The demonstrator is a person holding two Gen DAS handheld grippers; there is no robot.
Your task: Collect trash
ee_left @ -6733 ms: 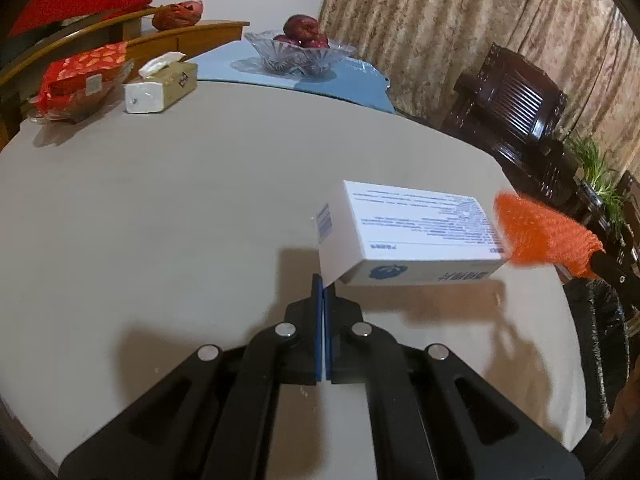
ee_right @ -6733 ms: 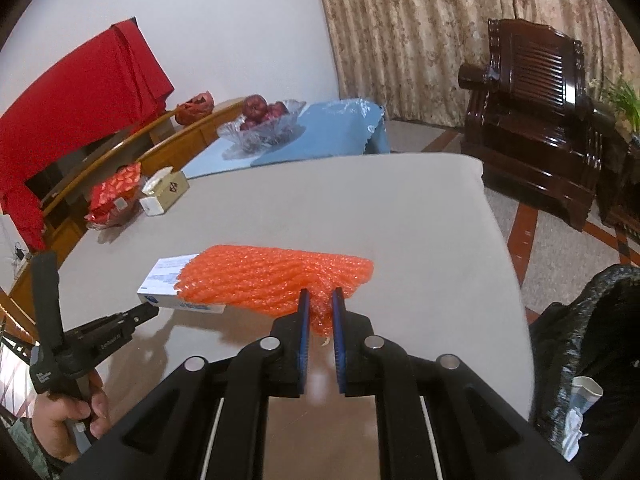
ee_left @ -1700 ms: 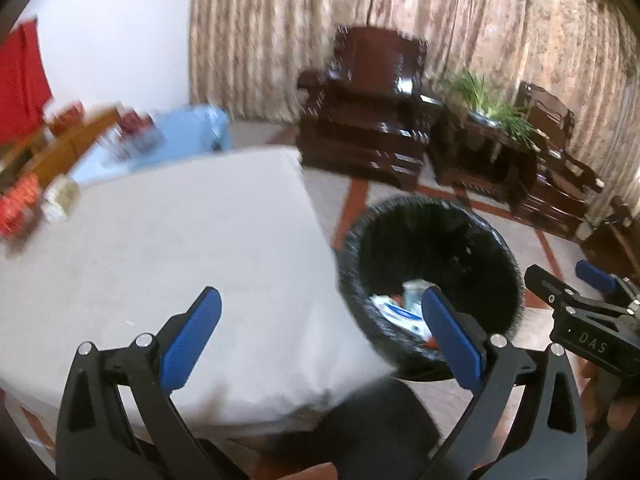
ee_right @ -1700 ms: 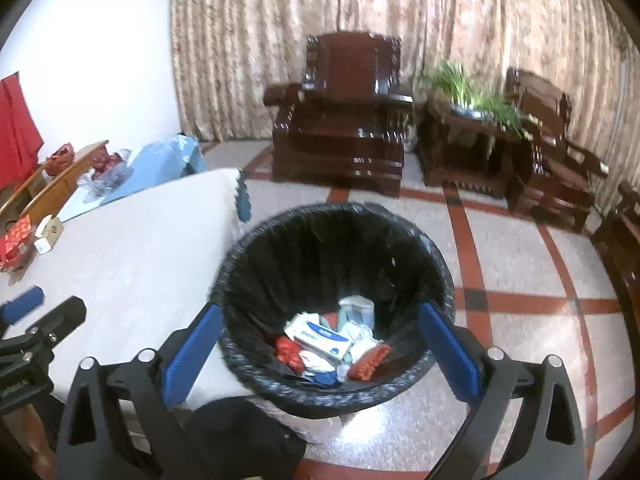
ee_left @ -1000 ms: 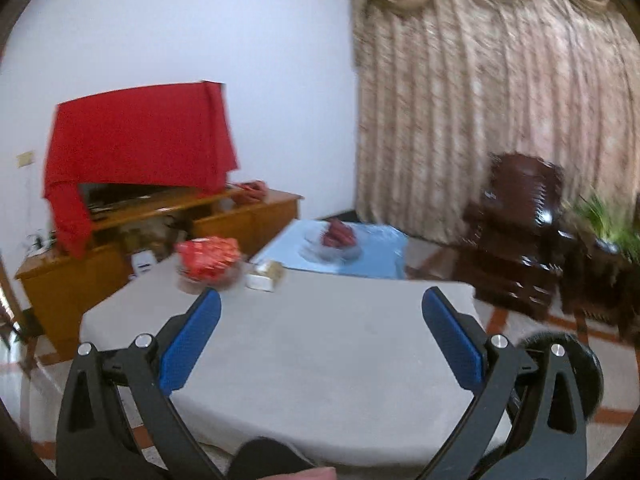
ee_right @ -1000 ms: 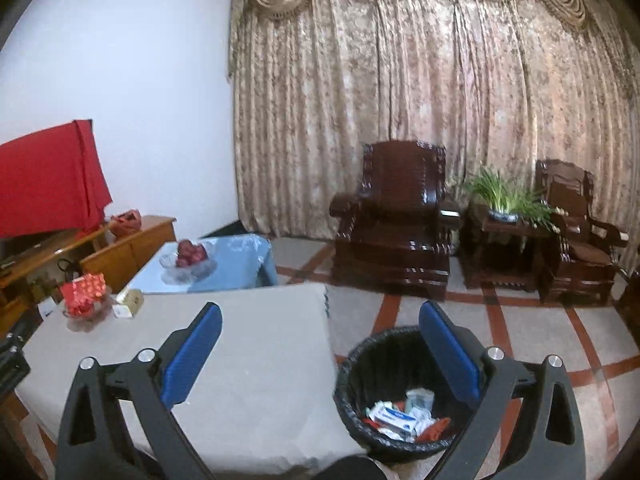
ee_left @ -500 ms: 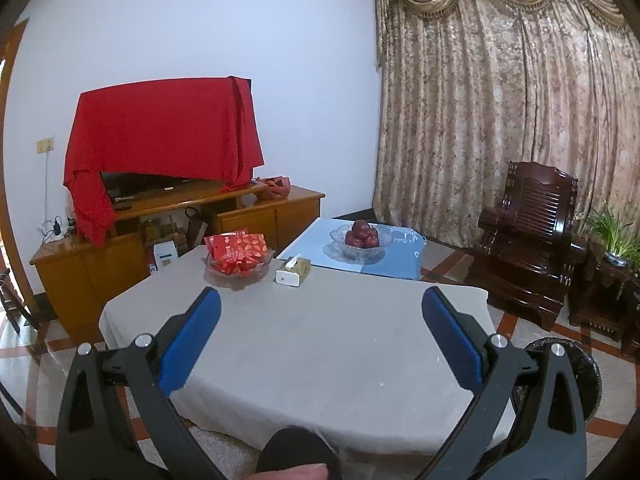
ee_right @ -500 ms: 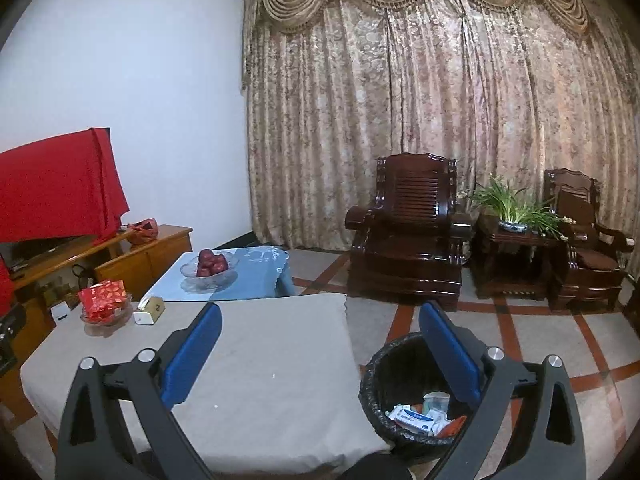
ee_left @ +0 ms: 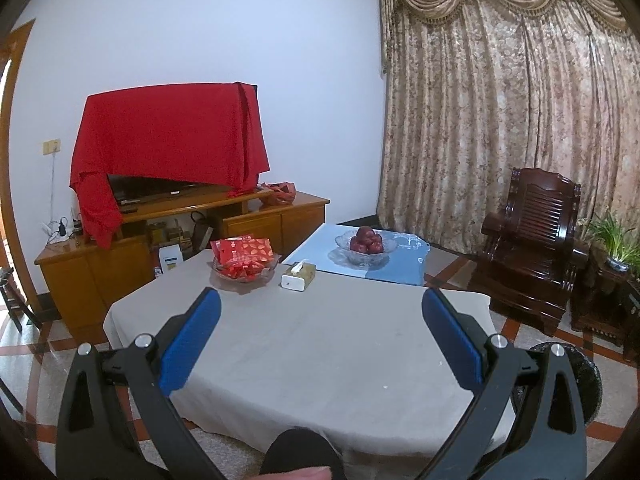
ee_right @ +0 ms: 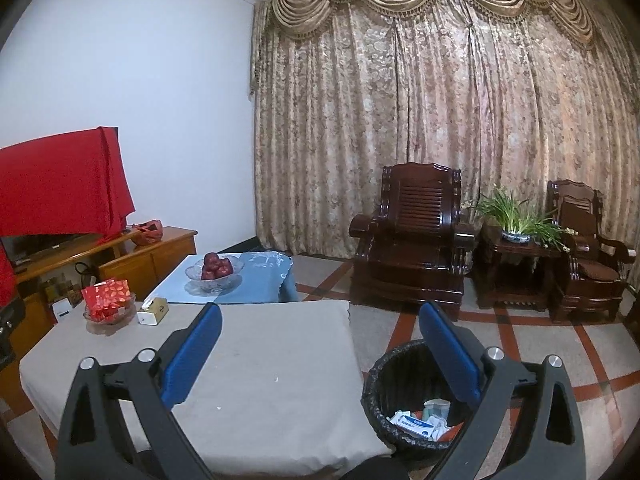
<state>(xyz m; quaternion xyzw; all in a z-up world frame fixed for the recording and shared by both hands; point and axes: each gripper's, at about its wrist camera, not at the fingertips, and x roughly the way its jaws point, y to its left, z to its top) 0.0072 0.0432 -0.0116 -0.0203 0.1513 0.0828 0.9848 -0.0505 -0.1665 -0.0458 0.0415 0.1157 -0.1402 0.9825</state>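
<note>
A black-lined trash bin (ee_right: 404, 392) stands on the floor at the table's right end and holds a white-and-blue box (ee_right: 416, 424) and other scraps. Its rim also shows in the left wrist view (ee_left: 592, 380). My left gripper (ee_left: 320, 332) is open and empty, held high and back from the grey-covered table (ee_left: 312, 344). My right gripper (ee_right: 320, 340) is open and empty, above the table's right end (ee_right: 272, 360) and the bin.
At the table's far end sit a glass dish of red packets (ee_left: 244, 258) and a tissue box (ee_left: 298, 276). A fruit bowl (ee_left: 366, 244) stands on a blue-covered table behind. A wooden cabinet with a red-draped TV (ee_left: 168, 140) is left; dark armchairs (ee_right: 416, 240) are right.
Both grippers have let go of the box and the orange net and opened wide. They have drawn up and back from the bin, and have barely moved in the last half second.
</note>
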